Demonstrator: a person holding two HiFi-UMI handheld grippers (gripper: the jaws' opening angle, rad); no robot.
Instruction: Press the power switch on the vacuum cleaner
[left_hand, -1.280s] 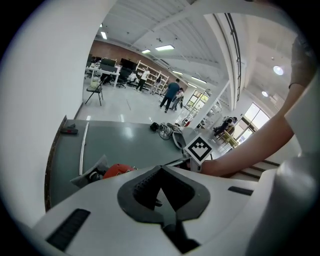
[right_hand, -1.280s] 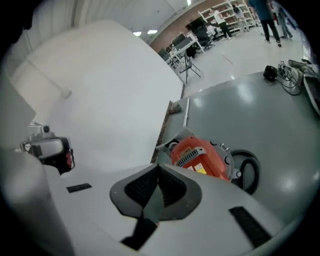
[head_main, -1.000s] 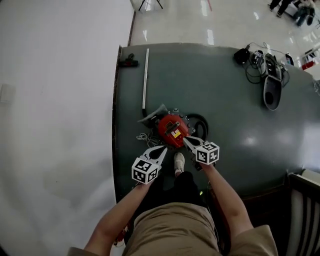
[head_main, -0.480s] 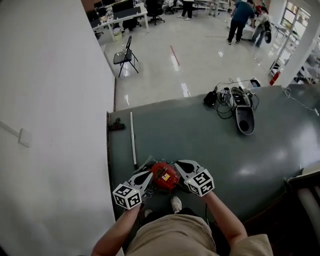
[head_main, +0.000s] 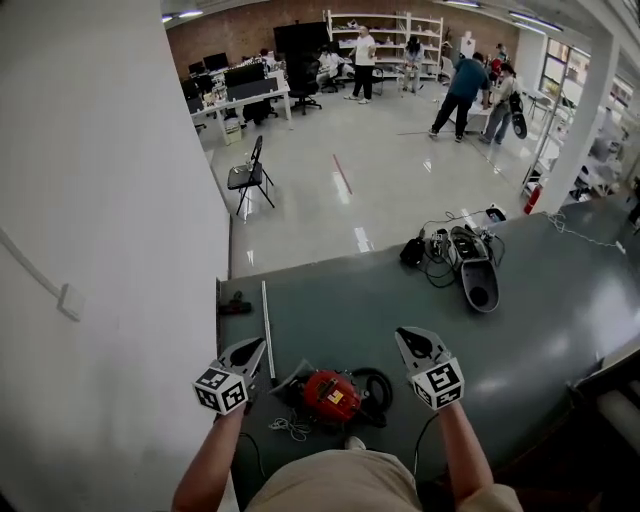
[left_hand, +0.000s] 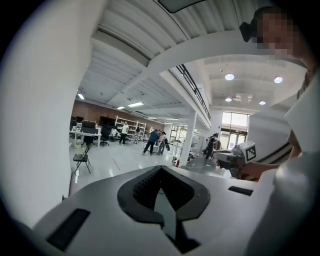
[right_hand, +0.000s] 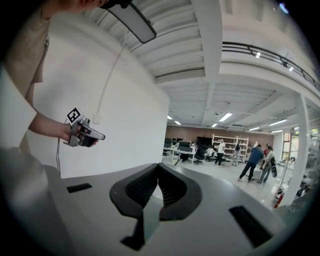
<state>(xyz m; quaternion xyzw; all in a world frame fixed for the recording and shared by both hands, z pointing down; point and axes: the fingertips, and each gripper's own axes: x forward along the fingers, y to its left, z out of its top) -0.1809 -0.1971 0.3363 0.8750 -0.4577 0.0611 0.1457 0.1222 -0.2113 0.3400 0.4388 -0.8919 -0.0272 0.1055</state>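
The red vacuum cleaner (head_main: 332, 395) lies on the dark grey mat (head_main: 520, 340) just in front of my feet, with a yellow label on top. Its black hose (head_main: 378, 385) curls at its right and a grey nozzle (head_main: 293, 379) lies at its left. My left gripper (head_main: 247, 352) is held up to the left of it and my right gripper (head_main: 411, 342) to the right. Both are clear of the vacuum and point out into the room. In each gripper view the jaws meet at their tips with nothing between them: left gripper (left_hand: 160, 169), right gripper (right_hand: 158, 166).
A metal tube (head_main: 267, 318) and a small black part (head_main: 234, 304) lie on the mat's left side. A black device with tangled cables (head_main: 468, 262) lies at the far right. A white wall (head_main: 100, 200) runs along the left. Farther off are a folding chair (head_main: 249, 172) and people.
Both grippers have lifted off the red vacuum cleaner and moved apart, left and right. The head view has tilted up, so the vacuum now sits low in the frame.
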